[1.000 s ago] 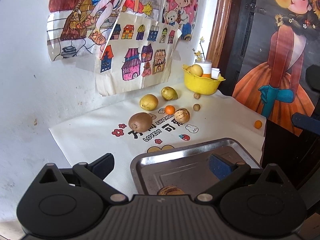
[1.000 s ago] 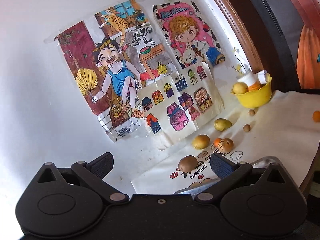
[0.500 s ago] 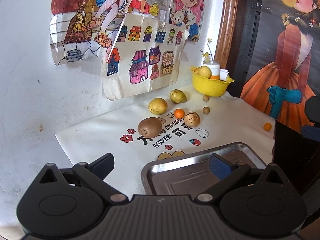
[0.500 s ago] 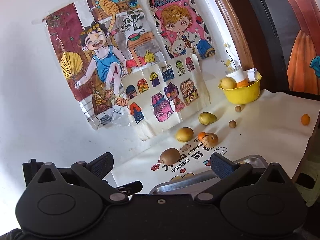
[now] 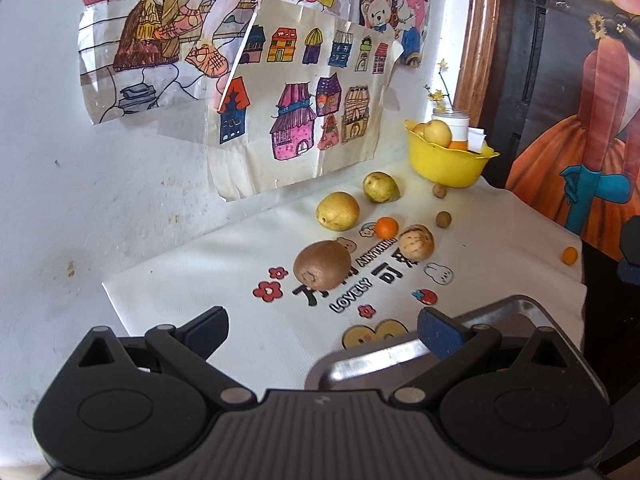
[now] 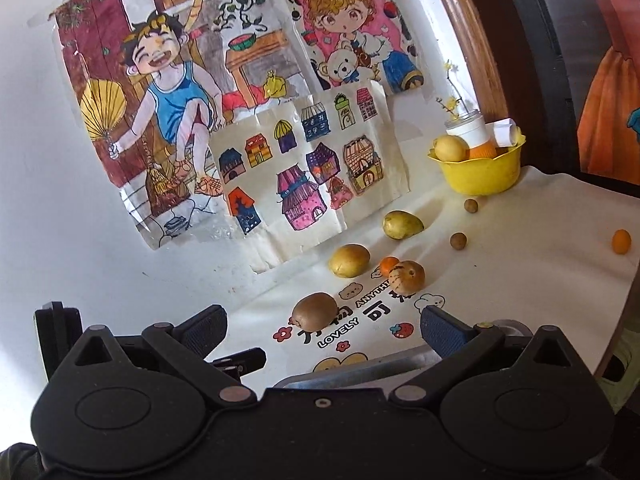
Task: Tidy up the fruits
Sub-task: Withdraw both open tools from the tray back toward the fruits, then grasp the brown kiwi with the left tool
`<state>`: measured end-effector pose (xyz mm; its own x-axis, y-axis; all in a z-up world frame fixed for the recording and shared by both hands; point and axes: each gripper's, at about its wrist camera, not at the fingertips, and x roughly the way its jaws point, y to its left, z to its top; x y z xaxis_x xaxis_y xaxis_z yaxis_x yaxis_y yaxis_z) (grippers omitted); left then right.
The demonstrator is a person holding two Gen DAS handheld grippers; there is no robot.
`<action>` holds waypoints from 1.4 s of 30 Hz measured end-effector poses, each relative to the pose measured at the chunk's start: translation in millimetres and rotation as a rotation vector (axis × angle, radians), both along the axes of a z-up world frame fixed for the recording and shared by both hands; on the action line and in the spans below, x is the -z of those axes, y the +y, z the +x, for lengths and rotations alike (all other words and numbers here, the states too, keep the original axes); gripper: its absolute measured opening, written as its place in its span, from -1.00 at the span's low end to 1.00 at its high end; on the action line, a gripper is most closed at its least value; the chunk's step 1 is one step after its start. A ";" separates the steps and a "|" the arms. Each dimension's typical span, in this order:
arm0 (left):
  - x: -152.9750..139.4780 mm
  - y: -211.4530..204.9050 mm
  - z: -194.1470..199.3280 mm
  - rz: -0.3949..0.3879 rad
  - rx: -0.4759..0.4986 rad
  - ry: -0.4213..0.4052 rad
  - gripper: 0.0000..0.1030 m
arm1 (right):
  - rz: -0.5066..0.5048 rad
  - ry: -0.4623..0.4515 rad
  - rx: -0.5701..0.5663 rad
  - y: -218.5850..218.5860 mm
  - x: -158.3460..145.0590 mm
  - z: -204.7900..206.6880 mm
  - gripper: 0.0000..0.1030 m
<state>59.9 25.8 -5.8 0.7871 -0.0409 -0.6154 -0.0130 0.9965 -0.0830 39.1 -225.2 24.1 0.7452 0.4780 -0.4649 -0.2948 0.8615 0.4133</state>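
Table (image 5: 168, 304) under white printed cloth (image 5: 500, 240), back edge against wall. Metal tray (image 5: 360, 364) at near edge. Yellow bowl (image 5: 448, 164) at far back corner. Mid-cloth: kiwi (image 5: 322, 264), tan round fruit (image 5: 416, 242) touching small orange (image 5: 386, 227); two yellow-green pears (image 5: 338, 211) (image 5: 381, 187) nearer back edge. Two small brown nuts (image 5: 443, 219) (image 5: 439, 190) near bowl. Kumquat (image 5: 569, 255) alone by right edge.

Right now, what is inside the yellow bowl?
The yellow bowl holds a yellow round fruit, something orange, a white cup and rolled white paper. Its wall hides anything lower.
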 end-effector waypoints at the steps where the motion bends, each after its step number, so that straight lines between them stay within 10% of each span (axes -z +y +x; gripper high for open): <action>1: 0.8 0.9 4.3 0.002 -0.001 0.001 0.99 | -0.003 0.002 -0.004 1.1 1.1 5.0 0.99; 42: 78.8 6.1 170.9 0.043 0.053 0.120 0.93 | -0.082 0.147 -0.022 23.1 74.0 159.4 0.99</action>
<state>230.9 31.9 -84.6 0.7049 -0.0521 -0.7074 0.0321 0.9986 -0.0415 198.5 -202.0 -49.9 0.6559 0.4490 -0.6067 -0.2551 0.8884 0.3816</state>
